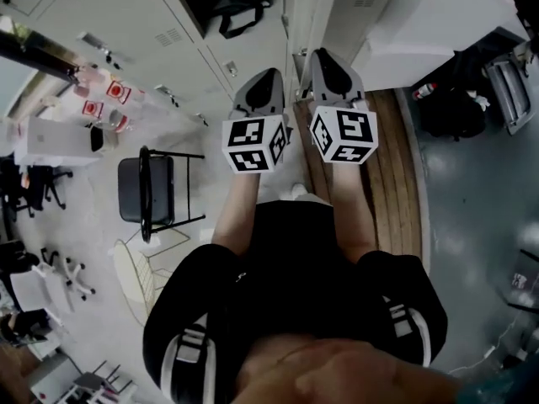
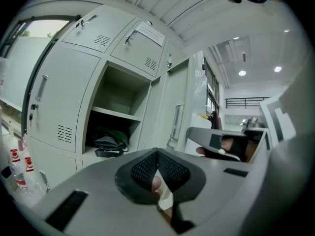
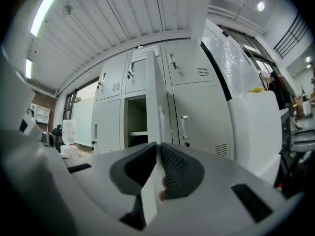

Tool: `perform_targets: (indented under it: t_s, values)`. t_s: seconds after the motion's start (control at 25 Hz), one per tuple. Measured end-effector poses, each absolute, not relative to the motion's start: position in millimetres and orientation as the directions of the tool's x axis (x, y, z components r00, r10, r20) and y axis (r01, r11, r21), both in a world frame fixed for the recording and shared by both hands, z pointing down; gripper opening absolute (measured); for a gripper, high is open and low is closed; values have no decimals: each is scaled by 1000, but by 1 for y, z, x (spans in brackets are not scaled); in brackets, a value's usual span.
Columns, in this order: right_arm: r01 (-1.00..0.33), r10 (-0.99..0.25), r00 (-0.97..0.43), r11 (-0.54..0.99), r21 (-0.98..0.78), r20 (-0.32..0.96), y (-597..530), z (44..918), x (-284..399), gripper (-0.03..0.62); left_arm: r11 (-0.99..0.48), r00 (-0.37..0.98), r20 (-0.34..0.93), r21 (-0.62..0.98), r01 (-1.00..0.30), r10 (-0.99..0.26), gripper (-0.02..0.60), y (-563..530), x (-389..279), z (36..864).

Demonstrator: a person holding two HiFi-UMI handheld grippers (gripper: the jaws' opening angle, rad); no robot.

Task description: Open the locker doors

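Observation:
A bank of pale grey lockers (image 1: 126, 15) stands before me. One compartment (image 2: 118, 112) is open, with a shelf and a black bag (image 2: 108, 142) inside. Its door (image 3: 153, 97) swings out toward me and shows edge-on in the right gripper view. My right gripper (image 3: 157, 145) has its jaws closed on that door's free edge, which runs straight down between the pads. In the head view the right gripper (image 1: 324, 55) reaches the door. My left gripper (image 2: 157, 151) hangs beside it, shut and empty, and in the head view the left gripper (image 1: 268, 74) is just left of the right one.
Closed locker doors with handles (image 3: 184, 127) lie right of the open one. A white cabinet (image 3: 256, 127) stands at the far right. A black chair (image 1: 147, 190) sits on the floor to my left, with bottles (image 1: 105, 99) beyond it. A wooden strip (image 1: 392, 175) runs along the floor at right.

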State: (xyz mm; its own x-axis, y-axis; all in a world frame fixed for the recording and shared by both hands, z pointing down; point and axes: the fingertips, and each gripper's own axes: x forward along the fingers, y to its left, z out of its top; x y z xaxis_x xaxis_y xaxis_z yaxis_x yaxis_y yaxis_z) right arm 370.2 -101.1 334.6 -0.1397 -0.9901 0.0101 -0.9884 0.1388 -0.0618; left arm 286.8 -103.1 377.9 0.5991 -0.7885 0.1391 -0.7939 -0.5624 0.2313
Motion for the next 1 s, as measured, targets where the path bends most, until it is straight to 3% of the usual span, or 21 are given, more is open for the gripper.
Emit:
perform_targets:
  t_s: [0.52,0.76,1.0]
  values:
    - [-971,-975,-218,213,-107,34,-87,353,379,28,-407,451,162,244,-880,-878,5,-80,252,393]
    - [-950,-953,-303,299,-90,23,-87,358,334,28,-385,439,188,263,-885,-879,4,-86,224,408]
    - [-935,-937,-343,333,-123,68,-112,379,264,26,-313,376,226,268,-911,-899,4,-100,145,422]
